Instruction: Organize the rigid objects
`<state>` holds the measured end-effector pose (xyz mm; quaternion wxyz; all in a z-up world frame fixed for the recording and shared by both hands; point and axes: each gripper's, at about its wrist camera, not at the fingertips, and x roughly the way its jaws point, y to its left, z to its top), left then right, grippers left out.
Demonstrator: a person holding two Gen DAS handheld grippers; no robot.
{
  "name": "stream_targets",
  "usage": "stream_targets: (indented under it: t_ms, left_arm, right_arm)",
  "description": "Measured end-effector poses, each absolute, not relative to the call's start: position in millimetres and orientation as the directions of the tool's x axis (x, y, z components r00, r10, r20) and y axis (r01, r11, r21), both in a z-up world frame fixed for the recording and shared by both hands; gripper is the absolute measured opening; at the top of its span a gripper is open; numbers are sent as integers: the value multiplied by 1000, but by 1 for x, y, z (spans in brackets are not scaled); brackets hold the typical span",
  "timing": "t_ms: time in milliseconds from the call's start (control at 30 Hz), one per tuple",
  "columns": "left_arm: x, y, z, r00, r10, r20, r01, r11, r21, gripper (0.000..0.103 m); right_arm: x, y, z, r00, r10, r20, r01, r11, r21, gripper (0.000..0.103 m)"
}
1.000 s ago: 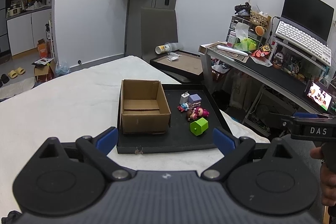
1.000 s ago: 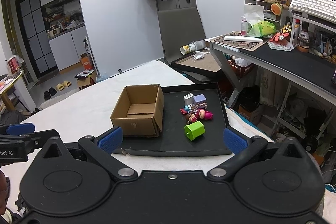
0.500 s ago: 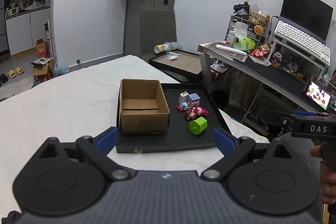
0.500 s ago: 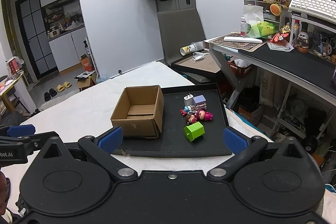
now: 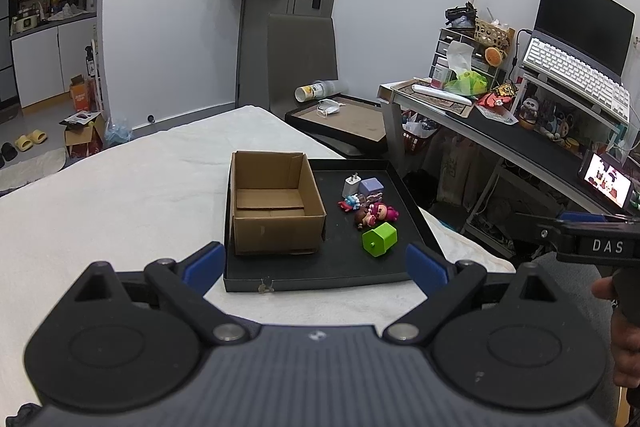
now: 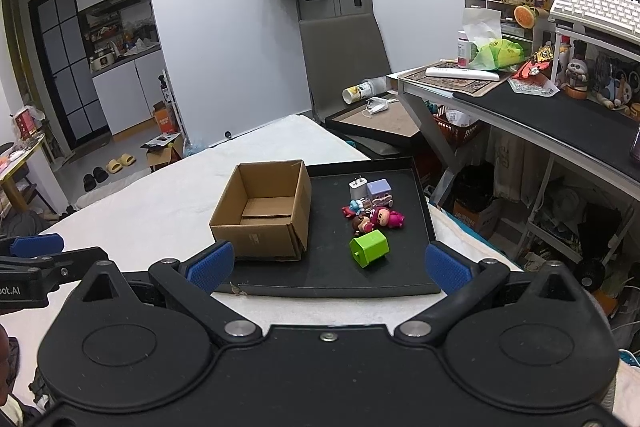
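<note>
— Where are the toys?

— On my black tray (image 5: 320, 275), right half: a green block (image 5: 379, 239) nearest me, pink figures (image 5: 376, 213) behind it, then a white charger (image 5: 351, 185) beside a lilac cube (image 5: 372, 187). The open cardboard box (image 5: 276, 205) fills the tray's left half; the tray rests on a white-covered table (image 5: 100, 203).

— And the tongs?

— My left gripper (image 5: 314, 263) is spread wide, holding nothing, short of the tray. My right gripper (image 6: 326, 265) likewise, wide and empty.

Matt brown cardboard box (image 5: 276, 203) on matt black tray (image 5: 332, 275)
</note>
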<state>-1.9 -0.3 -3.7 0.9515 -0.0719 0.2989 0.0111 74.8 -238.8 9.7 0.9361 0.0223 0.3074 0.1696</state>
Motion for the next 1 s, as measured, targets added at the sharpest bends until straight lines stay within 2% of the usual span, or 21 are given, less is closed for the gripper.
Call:
stream_targets:
  t_ms: [600, 1000]
  left_arm:
    - [14, 6, -9, 804, -30, -595, -59, 990, -130, 96]
    - [45, 12, -23, 778, -37, -627, -62, 989, -136, 96]
  right_arm:
    - [83, -236, 8, 744, 329, -582, -302, 942, 146, 103]
    - [117, -235, -9, 710, 314, -630, -278, 947, 159, 103]
